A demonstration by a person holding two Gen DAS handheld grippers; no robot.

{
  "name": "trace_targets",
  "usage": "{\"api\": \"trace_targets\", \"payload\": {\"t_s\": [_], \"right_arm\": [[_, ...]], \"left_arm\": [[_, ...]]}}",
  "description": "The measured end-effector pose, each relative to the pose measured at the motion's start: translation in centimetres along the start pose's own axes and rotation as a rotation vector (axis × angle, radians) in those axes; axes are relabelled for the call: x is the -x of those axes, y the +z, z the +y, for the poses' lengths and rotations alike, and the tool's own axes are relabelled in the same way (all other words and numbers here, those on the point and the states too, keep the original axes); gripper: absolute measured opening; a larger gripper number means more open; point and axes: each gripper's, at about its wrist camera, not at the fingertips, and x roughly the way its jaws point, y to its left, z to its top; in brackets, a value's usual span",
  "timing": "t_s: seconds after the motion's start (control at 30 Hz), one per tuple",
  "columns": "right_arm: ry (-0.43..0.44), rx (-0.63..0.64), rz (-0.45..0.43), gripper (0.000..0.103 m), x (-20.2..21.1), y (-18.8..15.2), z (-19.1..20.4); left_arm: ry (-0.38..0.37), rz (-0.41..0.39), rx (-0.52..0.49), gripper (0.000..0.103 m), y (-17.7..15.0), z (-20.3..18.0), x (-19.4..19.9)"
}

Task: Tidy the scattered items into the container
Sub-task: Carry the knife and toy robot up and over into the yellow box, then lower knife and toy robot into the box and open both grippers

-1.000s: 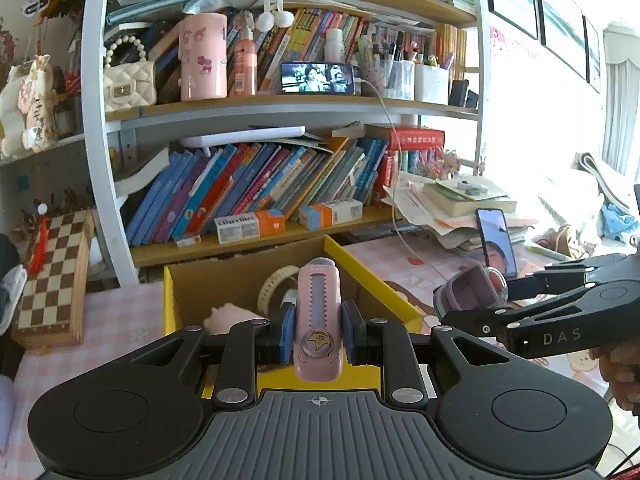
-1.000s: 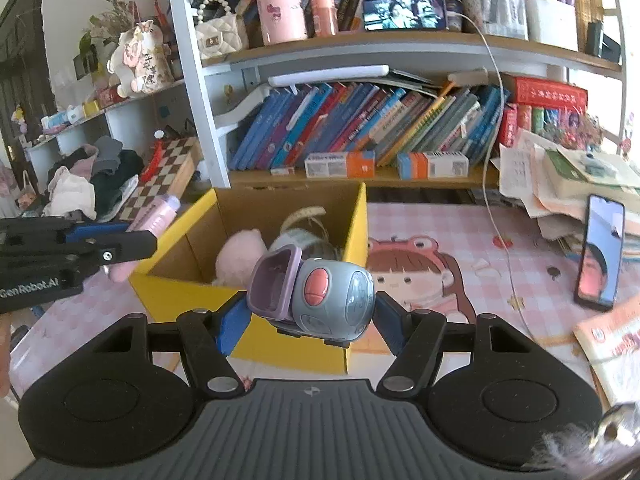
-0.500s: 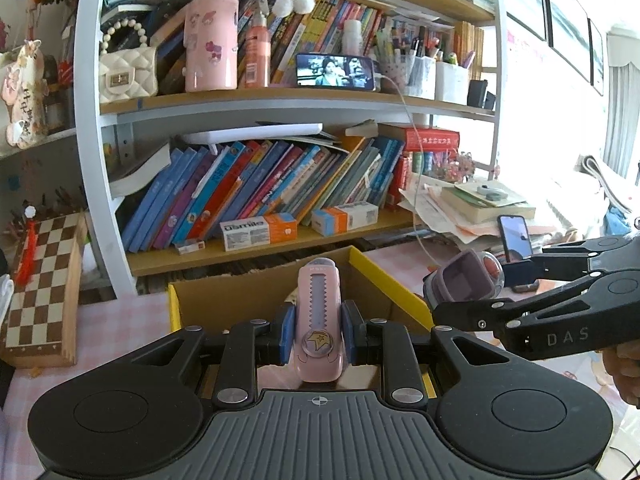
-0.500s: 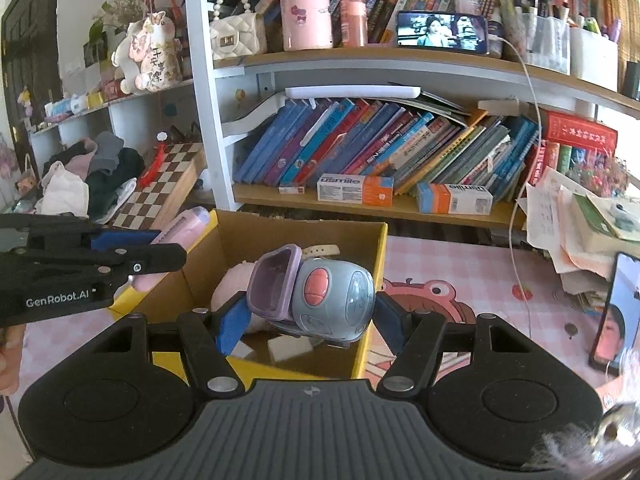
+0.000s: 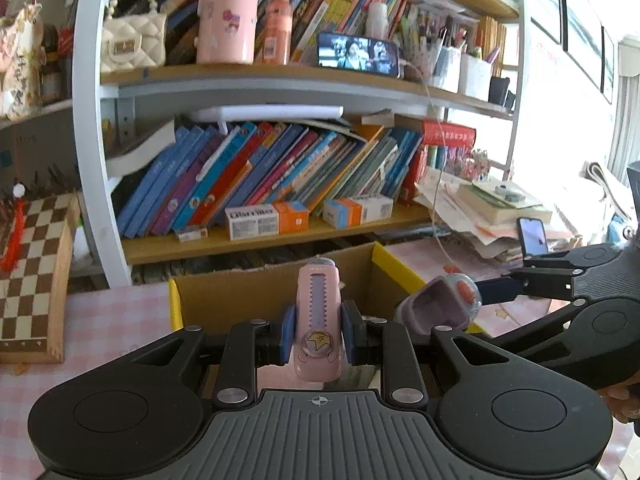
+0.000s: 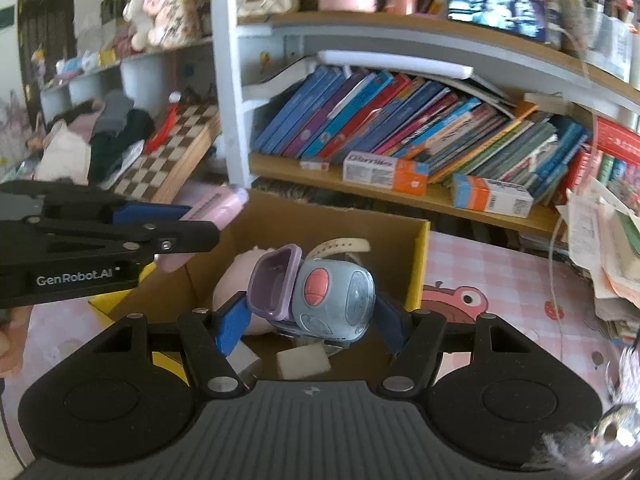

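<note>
Left wrist | pink checked tablecloth (image 5: pixel 120 320) | bookshelf (image 5: pixel 280 80) behind

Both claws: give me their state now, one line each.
Left claw: shut on the pink ridged plastic case with a star button.
Right claw: shut on the rounded blue-grey toy with a purple cup.

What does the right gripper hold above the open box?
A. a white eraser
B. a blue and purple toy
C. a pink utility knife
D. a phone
B: in the right wrist view the right gripper is closed on the blue and purple toy, over the cardboard box.
</note>
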Motion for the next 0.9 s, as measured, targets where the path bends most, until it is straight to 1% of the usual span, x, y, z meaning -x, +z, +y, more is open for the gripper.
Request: {"api": "trace_targets", "payload": {"t_s": [0.37,0.6,0.67,0.9], "right_arm": [[0.022,0.050,0.100,0.065,-4.4,0.1,0.6],[0.050,0.049,0.175,0.065,-6.1,-0.5,0.4],[0.056,0.048,0.192,0.065,-6.4,-0.7,0.3],[0.055,0.074,0.210,0.065,-6.8,-0.5,0.4]], "left_arm": [[-0.001,0.098,-0.011,0.023,-0.8,0.6,-3.3],[-0.004,0.152,-0.017,0.023,-1.6,0.4,-4.5],[-0.007,0.158,-0.004,0.023,-1.7,0.6,-4.6],[-0.028,0.192,0.066,0.023,-2.1,1.3,-5.4]]}}
